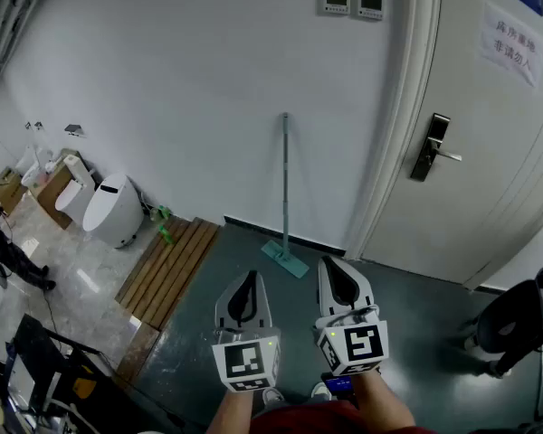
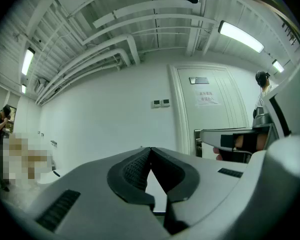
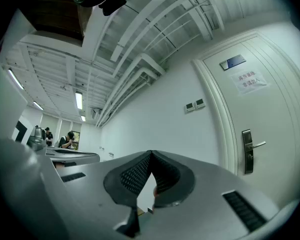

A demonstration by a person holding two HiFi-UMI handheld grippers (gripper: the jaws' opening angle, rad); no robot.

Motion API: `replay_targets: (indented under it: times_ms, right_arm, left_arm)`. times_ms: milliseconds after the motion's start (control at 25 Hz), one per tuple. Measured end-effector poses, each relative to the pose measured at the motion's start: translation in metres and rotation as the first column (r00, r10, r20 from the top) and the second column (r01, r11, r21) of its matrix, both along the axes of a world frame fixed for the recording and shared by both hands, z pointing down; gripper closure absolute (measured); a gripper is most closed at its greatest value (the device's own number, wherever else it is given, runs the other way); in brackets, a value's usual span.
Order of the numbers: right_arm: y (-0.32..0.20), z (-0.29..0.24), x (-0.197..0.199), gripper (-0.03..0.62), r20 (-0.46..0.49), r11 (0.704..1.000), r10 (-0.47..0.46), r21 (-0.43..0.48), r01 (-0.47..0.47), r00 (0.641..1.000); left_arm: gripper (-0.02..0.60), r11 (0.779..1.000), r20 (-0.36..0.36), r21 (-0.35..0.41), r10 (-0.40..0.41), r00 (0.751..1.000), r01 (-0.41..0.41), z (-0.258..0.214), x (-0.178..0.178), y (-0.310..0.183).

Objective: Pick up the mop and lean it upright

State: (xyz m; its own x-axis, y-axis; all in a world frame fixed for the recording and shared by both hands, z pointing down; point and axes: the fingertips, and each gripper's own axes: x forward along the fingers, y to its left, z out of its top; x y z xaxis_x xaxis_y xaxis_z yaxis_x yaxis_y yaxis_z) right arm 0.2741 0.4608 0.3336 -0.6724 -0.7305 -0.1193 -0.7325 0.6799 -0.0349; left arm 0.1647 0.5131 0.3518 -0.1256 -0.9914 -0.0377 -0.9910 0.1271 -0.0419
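The mop stands upright against the white wall, its thin grey handle (image 1: 285, 179) rising from a teal flat head (image 1: 284, 259) on the dark floor. Both grippers are held low in the head view, well short of the mop and apart from it. The left gripper (image 1: 246, 277) is shut with nothing in it, and its dark pads meet at the tip in the left gripper view (image 2: 150, 149). To its right, the right gripper (image 1: 333, 265) is also shut and empty, its pads touching in the right gripper view (image 3: 151, 153). Both point up toward the wall and door.
A white door (image 1: 489, 152) with a metal handle (image 1: 432, 147) is right of the mop. A wooden slat platform (image 1: 167, 260) and white toilets (image 1: 109, 208) lie to the left. A black chair (image 1: 516, 324) stands at the right. A person (image 1: 9, 251) is at the far left.
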Motion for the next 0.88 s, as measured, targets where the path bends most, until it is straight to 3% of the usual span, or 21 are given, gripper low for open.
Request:
replay_targets:
  times_ms: [880]
  right_arm:
    - [0.000, 0.017, -0.049, 0.576, -0.020, 0.997, 0.067, -0.033, -0.068, 0.998]
  left_arm:
    - [0.566, 0.997, -0.034, -0.038, 0.060, 0.998, -0.061, 0.021, -0.058, -0.002]
